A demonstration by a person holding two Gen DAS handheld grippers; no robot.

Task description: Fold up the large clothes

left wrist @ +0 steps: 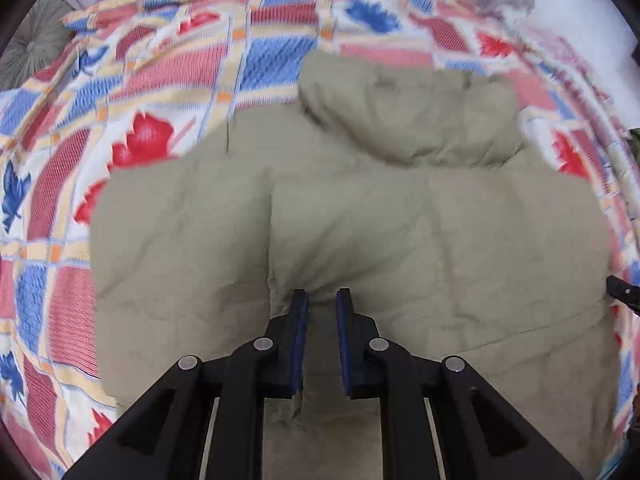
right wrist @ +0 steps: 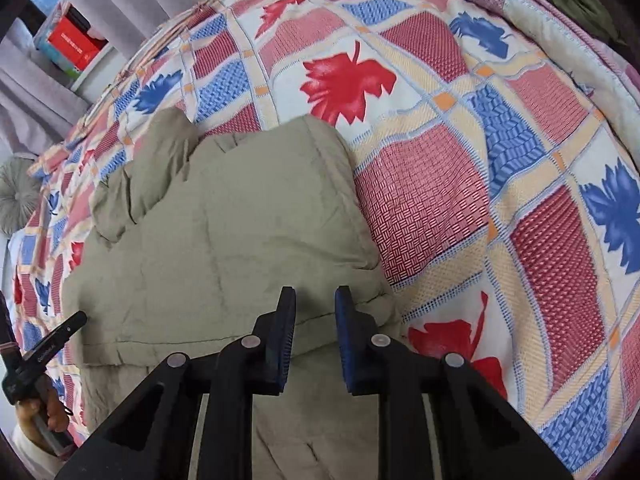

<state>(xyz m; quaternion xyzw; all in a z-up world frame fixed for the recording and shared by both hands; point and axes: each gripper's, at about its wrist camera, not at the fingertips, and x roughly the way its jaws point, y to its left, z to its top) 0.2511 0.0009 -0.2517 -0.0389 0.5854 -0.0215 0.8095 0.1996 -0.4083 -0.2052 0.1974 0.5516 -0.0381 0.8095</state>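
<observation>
Both tools are hovering spread over a khaki puffer jacket [left wrist: 400,220] — left tool [left wrist: 322,300] above its middle, right tool [right wrist: 315,300] above its right edge, neither pinching cloth. Jacket is lying flat on the patterned quilt [right wrist: 460,168] covering a bed — hood [left wrist: 408,112] pointing away.

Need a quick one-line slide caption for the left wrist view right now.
Left hand-held gripper, jaws parted, poised over a khaki hooded jacket spread on a leaf-patterned quilt.
</observation>
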